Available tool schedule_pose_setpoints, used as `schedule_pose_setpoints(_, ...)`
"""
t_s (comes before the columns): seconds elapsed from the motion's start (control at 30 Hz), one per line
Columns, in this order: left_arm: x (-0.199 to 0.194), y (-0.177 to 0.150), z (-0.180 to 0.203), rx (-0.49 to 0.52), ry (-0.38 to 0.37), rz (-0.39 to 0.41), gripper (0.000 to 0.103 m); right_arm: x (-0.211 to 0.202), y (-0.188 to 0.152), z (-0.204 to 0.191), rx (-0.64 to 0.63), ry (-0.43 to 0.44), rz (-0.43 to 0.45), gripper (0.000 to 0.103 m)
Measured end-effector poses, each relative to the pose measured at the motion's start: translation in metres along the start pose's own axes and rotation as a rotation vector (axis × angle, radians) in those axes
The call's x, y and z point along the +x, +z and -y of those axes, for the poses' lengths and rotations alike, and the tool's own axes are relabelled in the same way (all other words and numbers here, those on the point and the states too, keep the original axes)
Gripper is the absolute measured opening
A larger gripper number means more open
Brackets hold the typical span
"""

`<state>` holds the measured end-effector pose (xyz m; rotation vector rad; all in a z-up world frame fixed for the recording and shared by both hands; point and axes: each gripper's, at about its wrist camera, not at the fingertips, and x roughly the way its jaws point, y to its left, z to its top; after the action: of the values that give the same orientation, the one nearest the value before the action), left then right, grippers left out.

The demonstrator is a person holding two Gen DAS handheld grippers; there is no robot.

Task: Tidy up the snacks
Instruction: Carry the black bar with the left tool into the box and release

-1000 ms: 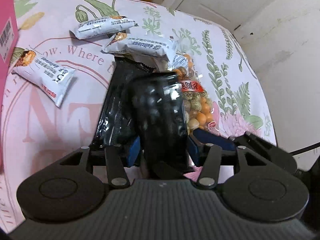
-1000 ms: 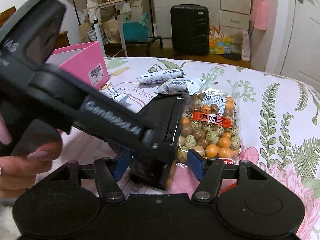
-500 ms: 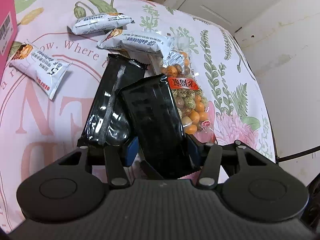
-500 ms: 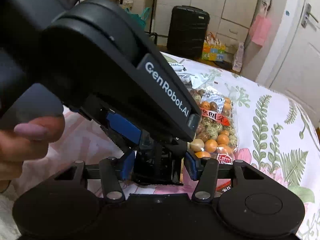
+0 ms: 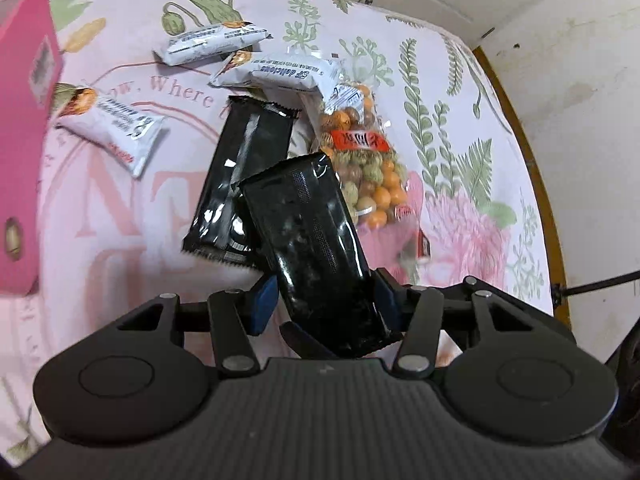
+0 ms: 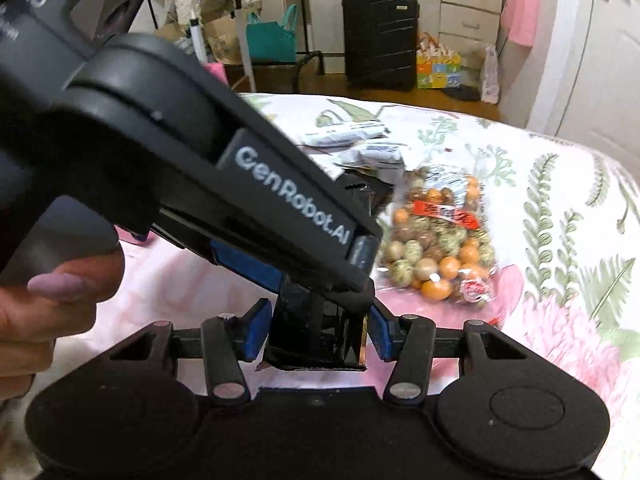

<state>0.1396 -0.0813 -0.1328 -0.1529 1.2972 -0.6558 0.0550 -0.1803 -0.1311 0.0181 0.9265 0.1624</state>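
A glossy black snack packet (image 5: 308, 232) hangs tilted above the table, and my left gripper (image 5: 324, 300) is shut on its lower part. In the right wrist view the left gripper's housing (image 6: 280, 184) crosses from the upper left. Under it, the same black packet (image 6: 316, 340) sits between the blue pads of my right gripper (image 6: 318, 332). Those jaws are closing, and the pads touch the packet's sides. A second black packet (image 5: 240, 168) lies flat on the cloth. Beside it lies a clear bag of coated nuts (image 5: 364, 168) (image 6: 436, 240).
Three white snack packets (image 5: 208, 42) (image 5: 288, 72) (image 5: 116, 132) lie farther back on the floral tablecloth (image 5: 460, 140). A pink box (image 5: 20, 120) stands at the left edge. A person's hand (image 6: 48, 300) grips the left tool. A suitcase (image 6: 380, 36) and shelves stand beyond the table.
The left gripper has risen with the black packet, uncovering the second packet below. The right gripper's jaws have narrowed around the packet's lower end.
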Motion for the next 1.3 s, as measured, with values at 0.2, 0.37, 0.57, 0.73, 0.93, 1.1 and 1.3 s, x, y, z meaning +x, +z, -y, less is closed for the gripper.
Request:
schedule_pose_setpoints(0.2,-0.039,-0.014,-0.001,-0.025,0.026,-0.021,0.050,-0.024,0.006,-0.009,0.032,0.116,-0.017,0.055)
schedule_pose_setpoints(0.37,-0.074,-0.020,-0.005,-0.047,0.021,0.004,0.050,-0.045,0.016,-0.025,0.000,0.151,0.009,0.054)
schedule_pose_setpoints(0.57,-0.116,-0.028,-0.011,-0.050,0.044,0.090,0.051,-0.056,0.029,-0.043,-0.029,0.187,0.038,0.054)
schedule_pose_setpoints(0.73,-0.152,-0.034,-0.029,-0.068,0.070,0.177,0.051,-0.052,0.057,-0.063,-0.060,0.272,0.056,0.054)
schedule_pose_setpoints(0.93,-0.177,-0.019,-0.056,-0.095,0.099,0.253,0.052,-0.040,0.083,-0.086,-0.066,0.291,0.118,0.053)
schedule_pose_setpoints(1.1,-0.185,-0.001,-0.085,-0.122,0.141,0.284,0.052,-0.014,0.102,-0.094,-0.022,0.357,0.136,0.051)
schedule_pose_setpoints(1.3,-0.187,0.010,-0.130,-0.174,0.161,0.280,0.052,0.007,0.112,-0.119,-0.025,0.430,0.080,0.048)
